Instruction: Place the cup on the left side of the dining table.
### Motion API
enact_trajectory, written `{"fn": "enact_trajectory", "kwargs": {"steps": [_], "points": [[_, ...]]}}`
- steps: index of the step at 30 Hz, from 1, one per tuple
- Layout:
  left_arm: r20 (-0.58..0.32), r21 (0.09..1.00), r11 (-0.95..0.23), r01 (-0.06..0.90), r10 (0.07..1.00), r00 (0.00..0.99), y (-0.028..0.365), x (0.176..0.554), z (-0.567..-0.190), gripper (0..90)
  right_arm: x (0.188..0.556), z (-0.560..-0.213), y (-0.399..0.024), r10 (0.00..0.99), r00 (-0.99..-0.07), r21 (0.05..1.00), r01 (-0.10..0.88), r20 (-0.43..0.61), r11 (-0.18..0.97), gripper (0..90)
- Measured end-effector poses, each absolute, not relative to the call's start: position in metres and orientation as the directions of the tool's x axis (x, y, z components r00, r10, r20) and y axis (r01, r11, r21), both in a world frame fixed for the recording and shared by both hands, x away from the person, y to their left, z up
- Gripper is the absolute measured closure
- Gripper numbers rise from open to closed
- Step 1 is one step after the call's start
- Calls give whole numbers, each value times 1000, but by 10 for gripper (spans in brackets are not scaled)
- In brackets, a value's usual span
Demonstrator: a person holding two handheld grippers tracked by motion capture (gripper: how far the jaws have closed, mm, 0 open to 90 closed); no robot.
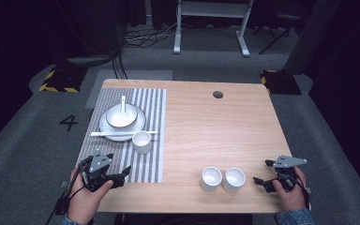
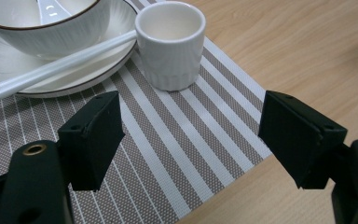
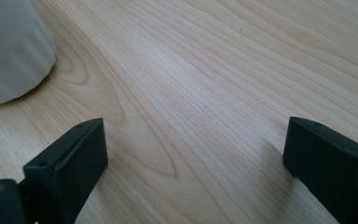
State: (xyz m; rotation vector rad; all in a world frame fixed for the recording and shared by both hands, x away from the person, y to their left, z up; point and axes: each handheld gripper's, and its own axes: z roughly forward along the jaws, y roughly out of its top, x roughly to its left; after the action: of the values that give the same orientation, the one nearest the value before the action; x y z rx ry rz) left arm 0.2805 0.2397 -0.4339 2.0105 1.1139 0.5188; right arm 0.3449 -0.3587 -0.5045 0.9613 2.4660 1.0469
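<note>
1. Your left tool (image 1: 120,176) sits at the near left of the table (image 1: 206,126), over the near edge of the striped placemat (image 1: 145,164). Its jaws stand wide apart and grip nothing.
2. On the placemat, farther from you, a white plate (image 1: 110,131) carries a white bowl (image 1: 121,116) with a white spoon (image 1: 123,104) resting in it.
3. White chopsticks (image 1: 115,133) lie across the near rim of the plate.
4. A white cup (image 1: 142,142) stands upright on the placemat just beside the plate; in the left gripper view it (image 2: 170,44) sits ahead of the spread jaws, apart from them, with the chopsticks' tips close to or touching it, though you cannot quite tell which.
5. Two more white cups (image 1: 211,178) (image 1: 233,180) stand side by side on bare wood near the front edge, touching or nearly so.
6. Your right tool (image 1: 261,183) rests at the near right, just beside the second cup. Its jaws are spread wide with only wood grain between them, and a white cup wall (image 3: 9,51) shows at the left of the right gripper view.
</note>
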Motion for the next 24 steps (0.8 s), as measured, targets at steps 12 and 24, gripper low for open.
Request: {"fn": "enact_trajectory", "kwargs": {"steps": [12, 24], "points": [[2, 768, -360, 529, 828, 561, 255, 268, -459, 156, 345, -505, -359, 680, -733, 722, 467, -8, 511, 65], [-13, 726, -347, 594, 857, 516, 281, 265, -487, 157, 345, -505, -359, 680, -733, 722, 467, -8, 511, 65]]}}
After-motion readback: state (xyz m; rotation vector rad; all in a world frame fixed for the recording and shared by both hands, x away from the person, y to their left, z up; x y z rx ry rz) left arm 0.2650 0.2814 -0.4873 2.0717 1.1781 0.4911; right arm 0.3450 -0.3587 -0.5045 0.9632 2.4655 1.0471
